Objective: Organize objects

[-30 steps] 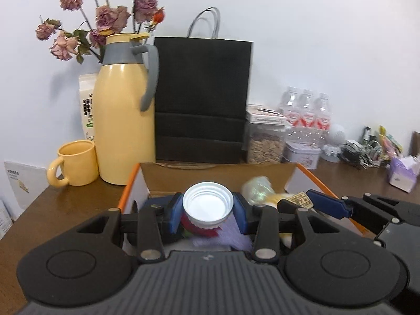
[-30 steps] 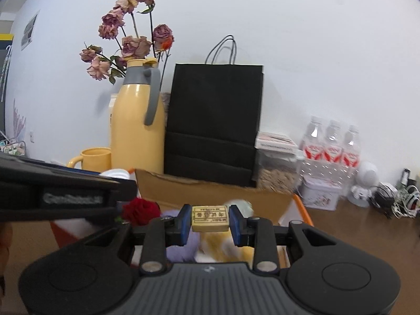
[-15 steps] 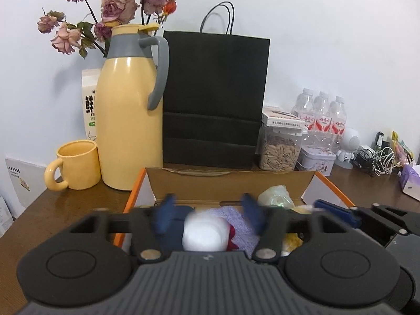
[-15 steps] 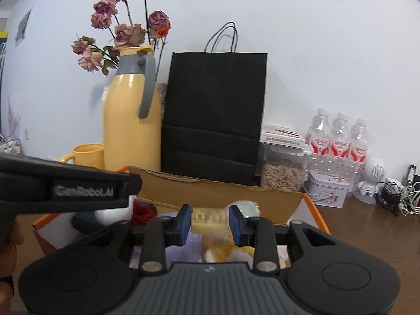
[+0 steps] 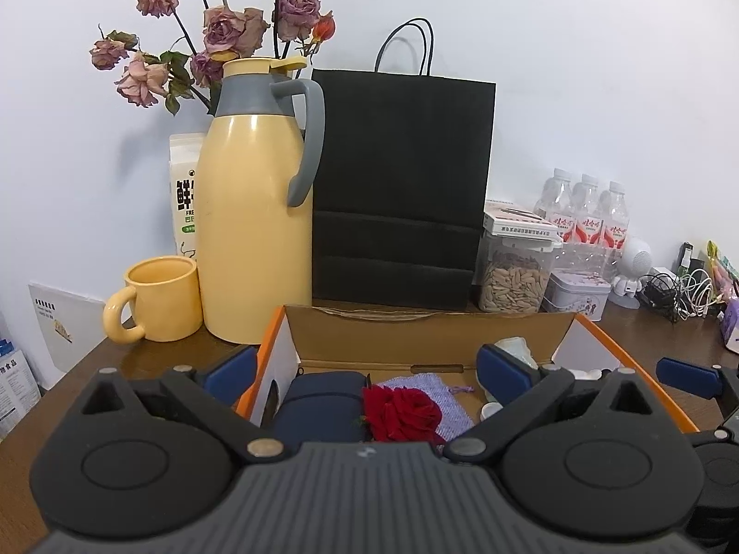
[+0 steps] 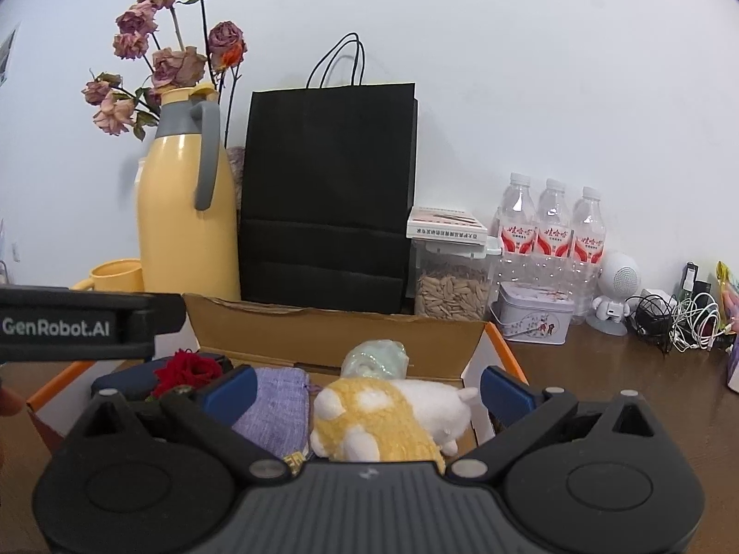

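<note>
An open cardboard box (image 5: 415, 332) with orange edges sits in front of me; it also shows in the right wrist view (image 6: 332, 328). It holds a red rose (image 5: 399, 411), a dark blue case (image 5: 318, 399), a purple pouch (image 6: 277, 408), a yellow and white plush toy (image 6: 392, 411) and a pale green wrapped item (image 6: 376, 360). My left gripper (image 5: 367, 369) is open and empty above the box's left part. My right gripper (image 6: 367, 388) is open and empty above the plush. A small tan block (image 6: 295, 461) peeks out by the right gripper's base.
Behind the box stand a yellow thermos jug (image 5: 258, 212), a yellow mug (image 5: 157, 300), a black paper bag (image 5: 402, 184), a jar of seeds (image 5: 512, 272), a tin (image 5: 577, 295), water bottles (image 6: 549, 226) and tangled cables (image 6: 679, 318). Dried roses (image 5: 217, 41) rise behind the jug.
My left gripper opened and let go of the white-lidded jar, which is out of sight now. My right gripper opened and released the small tan block into the box. Both rose slightly.
</note>
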A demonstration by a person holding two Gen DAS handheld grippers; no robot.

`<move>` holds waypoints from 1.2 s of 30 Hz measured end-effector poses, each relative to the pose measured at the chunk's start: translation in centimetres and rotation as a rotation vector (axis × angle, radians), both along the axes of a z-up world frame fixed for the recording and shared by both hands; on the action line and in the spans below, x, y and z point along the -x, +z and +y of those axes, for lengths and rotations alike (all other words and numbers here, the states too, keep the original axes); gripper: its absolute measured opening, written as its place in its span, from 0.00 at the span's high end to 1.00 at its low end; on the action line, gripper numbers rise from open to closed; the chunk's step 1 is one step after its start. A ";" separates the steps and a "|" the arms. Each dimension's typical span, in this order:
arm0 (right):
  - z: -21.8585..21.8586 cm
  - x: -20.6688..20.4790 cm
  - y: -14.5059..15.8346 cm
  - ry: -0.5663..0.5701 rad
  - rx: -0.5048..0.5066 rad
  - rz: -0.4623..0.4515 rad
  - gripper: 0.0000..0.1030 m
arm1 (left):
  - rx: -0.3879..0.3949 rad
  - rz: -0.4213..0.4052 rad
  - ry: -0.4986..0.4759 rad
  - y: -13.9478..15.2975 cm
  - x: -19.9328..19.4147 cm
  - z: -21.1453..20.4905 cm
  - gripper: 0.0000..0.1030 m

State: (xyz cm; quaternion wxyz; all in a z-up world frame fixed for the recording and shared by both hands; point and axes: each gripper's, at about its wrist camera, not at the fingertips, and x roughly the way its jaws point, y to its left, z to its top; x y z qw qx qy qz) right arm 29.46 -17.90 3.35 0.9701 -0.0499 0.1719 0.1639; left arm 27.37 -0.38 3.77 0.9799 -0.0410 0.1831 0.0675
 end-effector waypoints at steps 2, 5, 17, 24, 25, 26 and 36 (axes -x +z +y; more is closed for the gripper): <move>-0.2 0.4 0.0 0.005 0.001 0.004 0.00 | 0.004 -0.019 0.003 0.1 0.9 0.2 0.00; -0.8 1.5 0.1 0.017 -0.003 0.009 0.00 | -0.016 -0.057 -0.004 0.5 2.9 0.1 0.00; -4.3 9.4 1.3 0.048 -0.001 0.036 0.00 | -0.025 0.029 -0.050 -0.6 11.2 0.3 0.00; -6.0 13.4 1.1 0.055 -0.024 0.073 0.00 | -0.008 0.094 -0.063 -1.2 15.4 0.0 0.00; -6.2 13.9 1.1 0.054 -0.026 0.079 0.00 | -0.008 0.102 -0.064 -1.3 16.0 -0.1 0.00; -6.4 14.3 1.0 0.052 -0.028 0.086 0.00 | -0.006 0.109 -0.066 -1.4 16.5 -0.2 0.00; -7.5 16.8 0.9 0.045 -0.045 0.126 0.00 | 0.006 0.128 -0.074 -1.5 19.3 -0.7 0.00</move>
